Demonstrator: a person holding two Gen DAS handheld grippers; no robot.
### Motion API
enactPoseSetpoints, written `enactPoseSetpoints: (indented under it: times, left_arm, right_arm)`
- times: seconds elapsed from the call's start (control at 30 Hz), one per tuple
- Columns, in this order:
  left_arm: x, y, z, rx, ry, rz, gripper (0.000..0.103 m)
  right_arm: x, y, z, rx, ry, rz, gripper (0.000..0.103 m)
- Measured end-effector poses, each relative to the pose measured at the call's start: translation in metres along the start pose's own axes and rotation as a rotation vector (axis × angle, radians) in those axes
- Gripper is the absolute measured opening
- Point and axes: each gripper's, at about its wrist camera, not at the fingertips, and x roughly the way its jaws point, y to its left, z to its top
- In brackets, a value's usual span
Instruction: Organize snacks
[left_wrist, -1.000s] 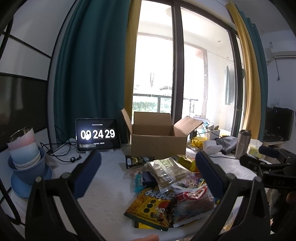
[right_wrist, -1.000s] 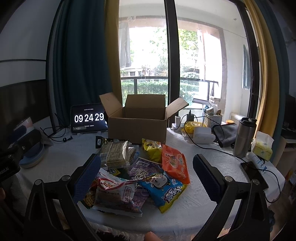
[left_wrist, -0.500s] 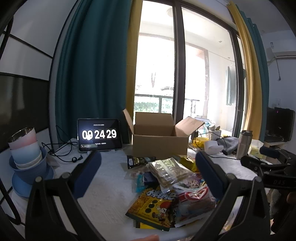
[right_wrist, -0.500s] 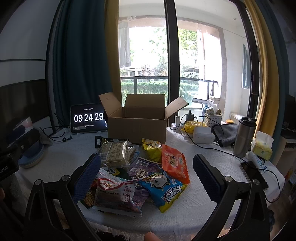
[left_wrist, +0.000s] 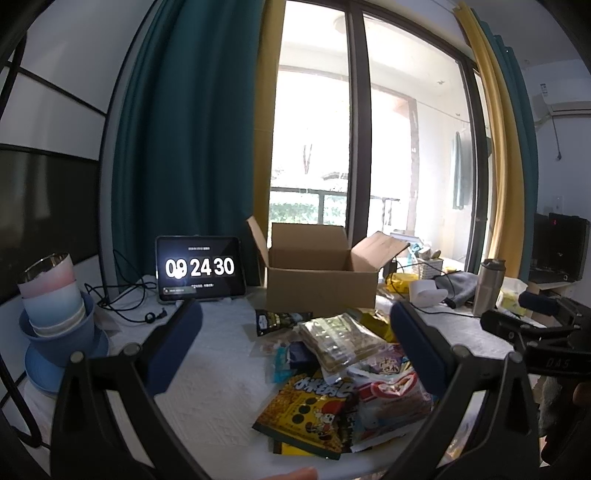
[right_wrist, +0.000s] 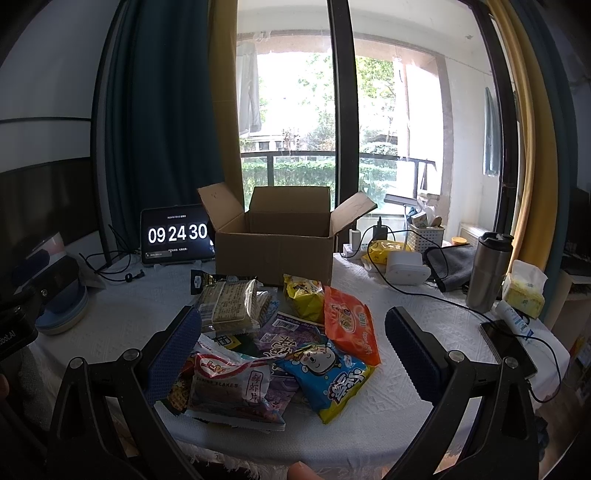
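On the tabletop snack packets front the cardboard box; only the right view shows the phone; both the left tool and the right tool gape wide, empty

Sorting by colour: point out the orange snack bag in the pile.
The orange bag at the pile's right edge, in front of the box. Its neighbours are yellow, blue and purple.

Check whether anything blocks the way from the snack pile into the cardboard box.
Nothing visible does. The snack pile lies directly in front of the box, whose flaps stand open, and its near wall is the only thing to lift over. Both hand-held grippers, left and right, are open and empty.
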Motion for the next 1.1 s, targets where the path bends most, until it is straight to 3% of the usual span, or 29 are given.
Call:
enactPoseSetpoints:
  times: [0.47,0.97,1.1]
  left_arm:
    - [0.012,0.008,-0.012,0.000,0.051,0.016,0.103]
    - [0.074,0.019,-0.061,-0.023,0.259,0.040,0.103]
    - [0.083,0.019,-0.066,-0.024,0.297,0.039,0.103]
  right_arm:
    - [0.020,0.008,-0.011,0.003,0.053,0.016,0.102]
    - [0.112,0.033,-0.068,0.036,0.342,0.172,0.102]
    - [0.122,0.033,-0.072,0.053,0.363,0.218,0.101]
